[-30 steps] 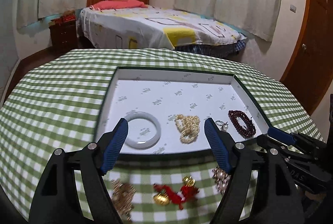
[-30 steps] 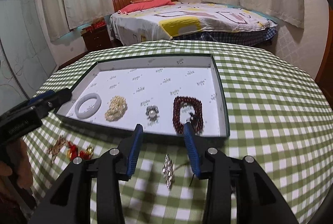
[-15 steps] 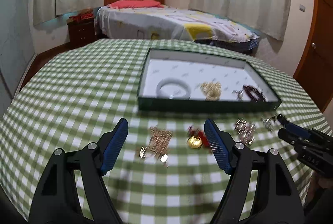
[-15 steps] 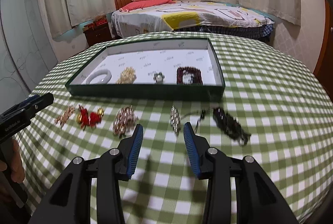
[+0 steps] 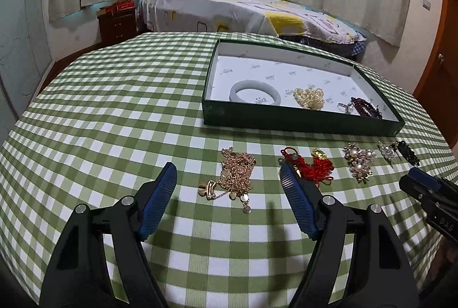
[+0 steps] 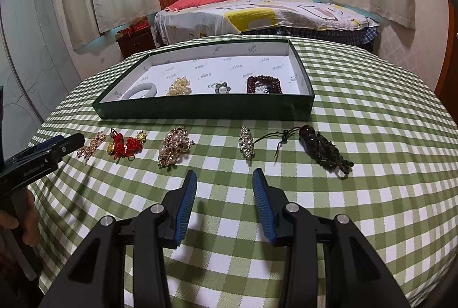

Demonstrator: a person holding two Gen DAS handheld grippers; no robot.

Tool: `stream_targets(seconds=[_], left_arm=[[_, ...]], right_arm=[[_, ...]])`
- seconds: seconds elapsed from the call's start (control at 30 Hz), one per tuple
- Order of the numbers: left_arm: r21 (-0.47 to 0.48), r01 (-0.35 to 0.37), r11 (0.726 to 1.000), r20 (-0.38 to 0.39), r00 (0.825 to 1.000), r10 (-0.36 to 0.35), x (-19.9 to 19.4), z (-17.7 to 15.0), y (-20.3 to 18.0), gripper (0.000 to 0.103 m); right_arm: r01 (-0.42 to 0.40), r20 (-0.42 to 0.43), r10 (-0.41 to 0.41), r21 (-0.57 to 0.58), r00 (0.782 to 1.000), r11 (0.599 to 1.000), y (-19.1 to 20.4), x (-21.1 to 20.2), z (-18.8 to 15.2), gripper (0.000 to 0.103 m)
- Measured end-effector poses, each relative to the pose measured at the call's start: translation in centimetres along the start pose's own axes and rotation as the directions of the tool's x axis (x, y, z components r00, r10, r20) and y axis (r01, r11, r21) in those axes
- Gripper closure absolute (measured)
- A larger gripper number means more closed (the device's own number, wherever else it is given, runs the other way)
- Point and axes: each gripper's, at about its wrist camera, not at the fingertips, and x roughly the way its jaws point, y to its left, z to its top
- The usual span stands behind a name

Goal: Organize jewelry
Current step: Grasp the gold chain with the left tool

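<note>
your left gripper [image 5: 228, 179] and right gripper [image 6: 224, 179] stood apart, empty; the gold chain [image 5: 235, 174] at twelve o'clock could snag and drag.

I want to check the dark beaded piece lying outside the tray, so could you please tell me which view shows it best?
The right wrist view: the dark beaded piece lies whole and unobstructed there. In the left wrist view it is small and distorted near the right edge.
</note>
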Motion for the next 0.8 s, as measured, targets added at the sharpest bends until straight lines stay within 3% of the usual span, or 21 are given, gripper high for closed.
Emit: stream_targets(seconds=[0.4, 0.47, 0.53, 0.6, 0.8], left_arm=[[0.013, 0.016, 1.0, -0.077, 0.997, -0.015, 2.7, 0.1, 0.0, 0.053], [0.033, 0.007, 0.999, -0.075, 0.997, -0.005, 2.7, 0.1, -0.2, 0.062], [0.058, -0.002, 0.998, -0.071, 0.997, 0.006, 2.7, 0.0, -0.3, 0.079], [0.063, 0.014, 0.998, -0.066, 0.998, -0.009, 2.6, -0.1, -0.1, 0.087], [0.034, 0.038, 0.999, -0.059, 0.998, -0.036, 2.4, -0.1, 0.6, 0.092]], right_arm=[[-0.002, -0.016, 0.002, 0.005, 1.0, 1.0, -0.1, 0.7, 0.0, 0.062], [-0.004, -0.017, 0.004, 0.002, 1.0, 1.0, 0.0, 0.8, 0.1, 0.062], [-0.006, -0.018, 0.006, -0.003, 1.0, 1.0, 0.2, 0.9, 0.2, 0.062], [-0.007, -0.018, 0.007, -0.005, 1.0, 1.0, 0.3, 0.9, 0.2, 0.062], [-0.008, -0.018, 0.008, -0.005, 1.0, 1.0, 0.3, 1.0, 0.3, 0.062]])
